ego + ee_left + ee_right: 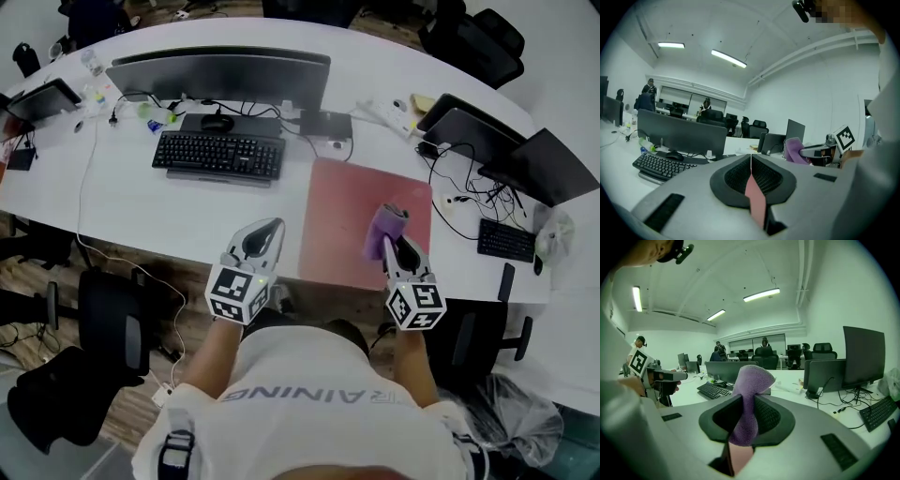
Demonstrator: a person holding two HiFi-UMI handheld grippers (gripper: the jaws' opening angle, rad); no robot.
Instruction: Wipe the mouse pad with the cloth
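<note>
The right gripper (391, 246) is sitting at centre-right of the head view, and its jaws are clamping the purple cloth (384, 230), which is bunching up past the tips. In the right gripper view that cloth is filling the gap between the jaws and standing against the open office behind, so the gripper is pointing roughly level rather than down. The cloth is hanging over the lower right part of the red pad (342, 211); whether it is touching the surface, I cannot tell. The left gripper (269, 229) is hovering just left of the pad's near edge, above the white desk (141, 211), with its jaws pressed together on nothing, only a sliver of red showing beneath them. The keyboard (217, 154) and the monitor (220, 73) are lying well clear in the upper left. By my reading, the cloth is in hand and the wiping stroke itself is what is coming up. The next move is calling for the right gripper to tip down so the cloth presses onto the pad, then sweep across it, perhaps with the left tips pinning the near edge so the pad is not sliding.
</note>
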